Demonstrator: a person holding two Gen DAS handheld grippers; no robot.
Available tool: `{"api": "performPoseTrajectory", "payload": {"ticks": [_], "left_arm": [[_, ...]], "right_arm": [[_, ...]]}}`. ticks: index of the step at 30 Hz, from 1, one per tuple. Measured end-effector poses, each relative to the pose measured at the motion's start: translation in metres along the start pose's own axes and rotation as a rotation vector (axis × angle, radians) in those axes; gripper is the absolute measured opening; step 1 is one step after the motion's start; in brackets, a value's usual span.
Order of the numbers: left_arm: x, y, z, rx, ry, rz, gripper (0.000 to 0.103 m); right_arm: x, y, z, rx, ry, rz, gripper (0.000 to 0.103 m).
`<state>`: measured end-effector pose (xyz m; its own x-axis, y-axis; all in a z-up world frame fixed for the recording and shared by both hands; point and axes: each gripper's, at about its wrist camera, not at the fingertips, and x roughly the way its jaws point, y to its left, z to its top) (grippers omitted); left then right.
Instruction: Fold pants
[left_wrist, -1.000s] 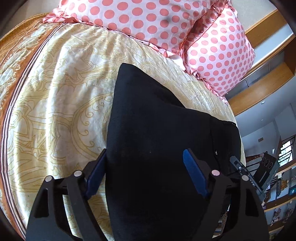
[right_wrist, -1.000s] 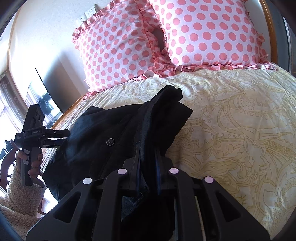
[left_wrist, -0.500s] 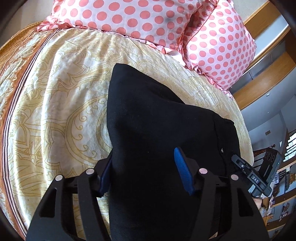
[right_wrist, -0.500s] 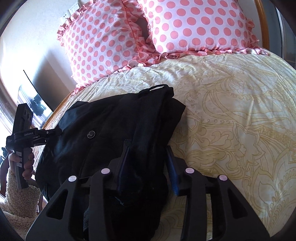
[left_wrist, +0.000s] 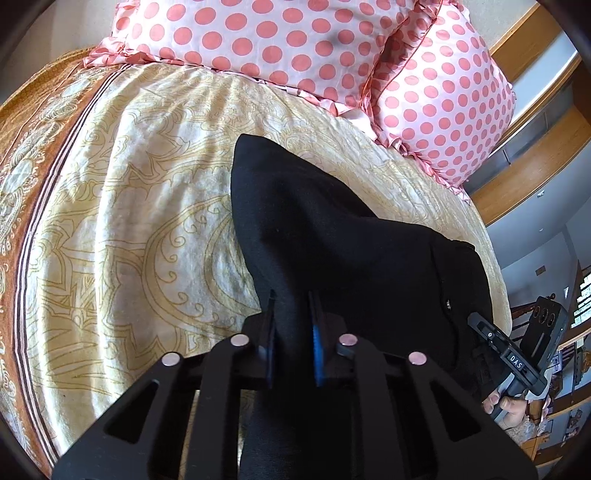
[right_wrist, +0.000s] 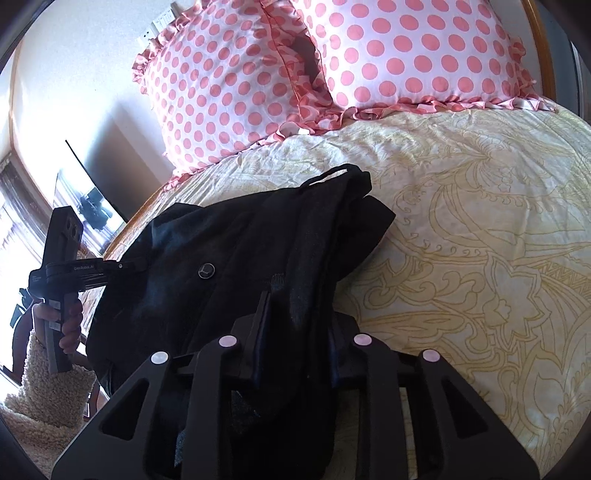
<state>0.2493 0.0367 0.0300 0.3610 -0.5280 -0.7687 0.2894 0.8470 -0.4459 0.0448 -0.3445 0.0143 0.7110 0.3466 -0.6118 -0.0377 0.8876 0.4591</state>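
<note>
Black pants (left_wrist: 332, 240) lie in a thick folded stack on the cream patterned bedspread (left_wrist: 129, 221). My left gripper (left_wrist: 293, 314) is shut on the near edge of the pants, with cloth pinched between its blue pads. In the right wrist view the pants (right_wrist: 229, 251) show a button and a folded waistband edge. My right gripper (right_wrist: 297, 306) stands partly open around a fold of the pants, with its fingers on both sides of the cloth. Each gripper also shows in the other view: the right one (left_wrist: 517, 354), the left one (right_wrist: 74, 273).
Two pink polka-dot pillows (left_wrist: 295, 40) (right_wrist: 406, 55) lean at the head of the bed. A brown border (left_wrist: 40, 155) marks the bedspread's left side. A wooden bed frame (left_wrist: 535, 147) and room furniture lie beyond the right edge.
My left gripper has closed from wide open onto the pants' edge. My right gripper, shut on the fold a second ago, has opened partway. The pants lie flatter.
</note>
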Motion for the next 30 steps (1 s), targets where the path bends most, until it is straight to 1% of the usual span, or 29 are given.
{"api": "performPoseTrajectory", "payload": {"ticks": [2,4,5,6,7,11,13,17,21,23,24,25,26,27,29,30], "left_arm": [[-0.005,-0.004,0.000,0.011,-0.021,-0.003,0.009],[-0.010,-0.007,0.001,0.017,-0.043,-0.013,0.009],[-0.014,-0.009,0.003,0.016,-0.056,-0.024,0.009],[-0.017,-0.010,0.004,0.019,-0.068,-0.032,0.009],[-0.020,-0.013,0.006,0.025,-0.079,-0.037,0.009],[-0.031,-0.027,0.015,0.061,-0.117,-0.058,0.009],[-0.034,-0.034,0.021,0.085,-0.135,-0.054,0.009],[-0.037,-0.044,0.044,0.109,-0.182,-0.046,0.009],[-0.027,-0.044,0.083,0.111,-0.230,-0.035,0.009],[-0.013,-0.041,0.102,0.116,-0.244,-0.002,0.009],[-0.003,-0.039,0.110,0.115,-0.242,0.022,0.009],[0.010,-0.037,0.117,0.114,-0.229,0.057,0.009],[0.024,-0.033,0.121,0.110,-0.209,0.085,0.009],[0.040,-0.028,0.124,0.101,-0.174,0.116,0.009],[0.065,-0.016,0.124,0.064,-0.122,0.161,0.010],[0.074,-0.009,0.122,0.046,-0.105,0.171,0.013]], "right_arm": [[-0.006,-0.003,0.004,0.024,-0.019,0.019,0.017],[-0.011,-0.007,0.010,0.061,-0.033,0.055,0.014],[-0.012,-0.009,0.013,0.076,-0.037,0.077,0.012],[-0.013,-0.010,0.016,0.094,-0.046,0.120,0.011],[-0.015,-0.009,0.019,0.099,-0.054,0.139,0.011],[-0.015,0.005,0.034,0.059,-0.074,0.158,0.011],[-0.015,0.010,0.045,0.046,-0.085,0.165,0.011],[-0.009,0.011,0.073,0.029,-0.114,0.154,0.011],[0.007,0.001,0.110,0.042,-0.146,0.124,0.011],[0.022,-0.006,0.127,0.050,-0.148,0.102,0.011],[0.032,-0.009,0.133,0.039,-0.144,0.070,0.011],[0.043,-0.012,0.137,0.034,-0.127,0.038,0.011],[0.058,-0.017,0.139,0.042,-0.091,0.008,0.011],[0.072,-0.022,0.140,0.048,-0.053,-0.024,0.011],[0.099,-0.030,0.137,0.055,0.020,-0.114,0.012],[0.106,-0.034,0.135,0.058,0.040,-0.143,0.013]]}}
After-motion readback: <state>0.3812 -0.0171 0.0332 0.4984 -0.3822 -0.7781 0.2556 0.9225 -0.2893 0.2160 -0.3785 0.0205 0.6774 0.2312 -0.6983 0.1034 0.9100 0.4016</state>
